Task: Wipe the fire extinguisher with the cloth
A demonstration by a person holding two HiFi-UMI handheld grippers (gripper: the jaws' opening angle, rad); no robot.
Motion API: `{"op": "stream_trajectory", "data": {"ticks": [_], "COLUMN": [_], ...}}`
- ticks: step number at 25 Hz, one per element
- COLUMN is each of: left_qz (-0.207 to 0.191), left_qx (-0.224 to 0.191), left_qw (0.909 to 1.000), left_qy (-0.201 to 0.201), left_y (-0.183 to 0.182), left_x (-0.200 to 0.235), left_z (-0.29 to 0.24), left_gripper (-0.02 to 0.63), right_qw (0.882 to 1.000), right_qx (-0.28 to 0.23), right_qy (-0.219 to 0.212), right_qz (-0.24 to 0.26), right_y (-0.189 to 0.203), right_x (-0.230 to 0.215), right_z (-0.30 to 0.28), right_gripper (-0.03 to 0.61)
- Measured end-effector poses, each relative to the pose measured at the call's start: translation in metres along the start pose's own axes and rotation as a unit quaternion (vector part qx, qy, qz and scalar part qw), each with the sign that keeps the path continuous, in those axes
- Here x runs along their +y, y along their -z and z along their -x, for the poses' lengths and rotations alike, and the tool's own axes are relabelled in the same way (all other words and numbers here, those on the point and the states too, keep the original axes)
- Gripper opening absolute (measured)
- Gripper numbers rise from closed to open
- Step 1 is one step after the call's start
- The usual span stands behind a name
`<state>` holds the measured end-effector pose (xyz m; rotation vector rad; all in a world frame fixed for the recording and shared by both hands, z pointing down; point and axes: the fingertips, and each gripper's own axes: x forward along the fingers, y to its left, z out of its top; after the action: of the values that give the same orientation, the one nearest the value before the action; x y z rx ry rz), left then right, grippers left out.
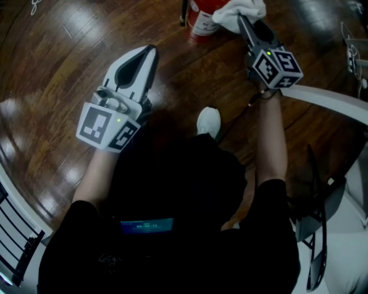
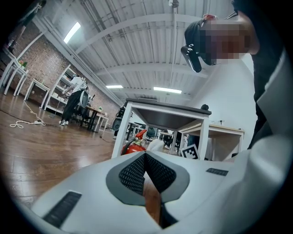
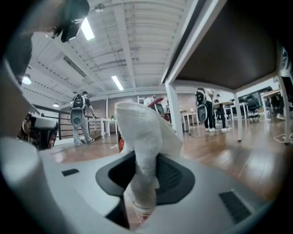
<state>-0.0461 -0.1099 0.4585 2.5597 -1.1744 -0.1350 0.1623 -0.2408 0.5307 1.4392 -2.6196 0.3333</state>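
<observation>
While right tool (image 1: 246,26) is pinching cloth (image 1: 241,10) on fire extinguisher (image 1: 202,14) at twelve o'clock, left tool (image 1: 148,57) is idling, pressed together; wiping's seemingly underway.

Left gripper (image 1: 150,53) closed — right gripper (image 1: 242,22) tight (on cloth (image 1: 244,8))

fire extinguisher (image 1: 202,17): chopped off by the top edge in head view, cloth (image 1: 241,11) covering its right side
label (image 1: 201,26): print's way too small to read
</observation>
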Motion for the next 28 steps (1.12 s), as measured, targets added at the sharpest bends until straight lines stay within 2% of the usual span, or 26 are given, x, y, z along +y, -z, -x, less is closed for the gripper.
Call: {"op": "stream_trajectory", "data": {"ticks": [5,8,11,20,28], "left_qz": [-0.002,-0.004,-0.007,-0.007,-0.007], "left_qx": [0.004,0.005,0.005,0.007,0.006], "left_qw": [1.0,1.0,1.0,0.9999,0.9998], "left_qy": [0.005,0.008,0.004,-0.009,-0.019], "left_y": [0.002,0.001,0.0,0.002,0.004], "left_x": [-0.006,-0.009,-0.009,-0.005,0.005], "left_z": [0.002,0.001,0.0,0.001,0.002], "left_gripper": [0.002,0.002,0.002,0.002,0.002], "right_qw": [0.997,0.996,0.997,0.998,0.993], "right_qx": [-0.071,-0.083,-0.078,-0.023,0.06], "right_qy": [0.007,0.006,0.004,0.056,0.08], "right_qz": [0.013,0.022,0.022,-0.012,-0.067], "right_y": [-0.073,-0.092,-0.094,-0.013,0.101], "right_x": [-0.014,-0.019,-0.02,-0.053,-0.065], "right_z": [0.016,0.014,-0.002,-0.031,-0.05], "right_gripper": [0.137,0.137,0.137,0.129,0.127]}}
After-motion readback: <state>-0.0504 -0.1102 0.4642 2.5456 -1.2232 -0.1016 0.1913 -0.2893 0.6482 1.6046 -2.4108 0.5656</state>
